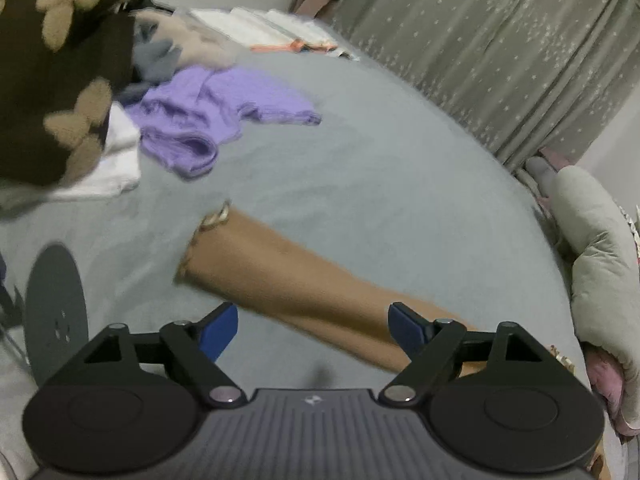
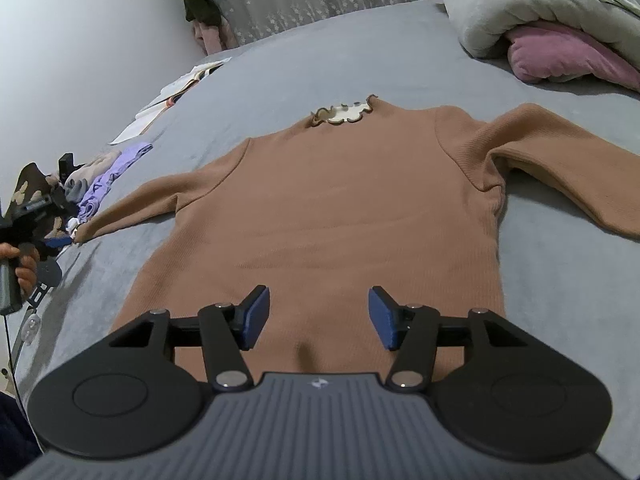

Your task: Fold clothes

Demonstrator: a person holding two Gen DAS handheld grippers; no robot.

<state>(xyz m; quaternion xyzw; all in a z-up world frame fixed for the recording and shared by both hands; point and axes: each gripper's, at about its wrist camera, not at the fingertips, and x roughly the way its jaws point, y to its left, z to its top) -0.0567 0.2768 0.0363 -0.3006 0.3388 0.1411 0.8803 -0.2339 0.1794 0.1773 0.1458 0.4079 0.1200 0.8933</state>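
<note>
We take the grey bedsheet (image 2: 360,40) as our landmark: the tan long-sleeved top (image 2: 320,208) lies flat at its middle, front down or up we cannot tell, collar towards the curtain, both sleeves spread outward. We judge this ribbed knit light, soft and limp, unlikely to slip on the sheet but ready to wrinkle or stretch if dragged; it will sag from any single pinch, so we would take it at firm edges, the sleeve cuff (image 1: 208,224) or the hem corners, and lift two points together. The frilled collar (image 2: 344,114) looks delicate and is better left alone. The right gripper (image 2: 318,318) hovers over the hem, its jaws partly apart and clasping nothing, the fabric lying beneath them. The left gripper (image 1: 312,332) stands above the left sleeve (image 1: 304,280) near the sheet's edge, jaws wide and empty, the cuff lying free ahead of them. A lilac garment (image 1: 200,120) lies heaped at the sheet's far-left margin. We read no brand, label or writing on the top; only a small emblem marks each gripper body.
</note>
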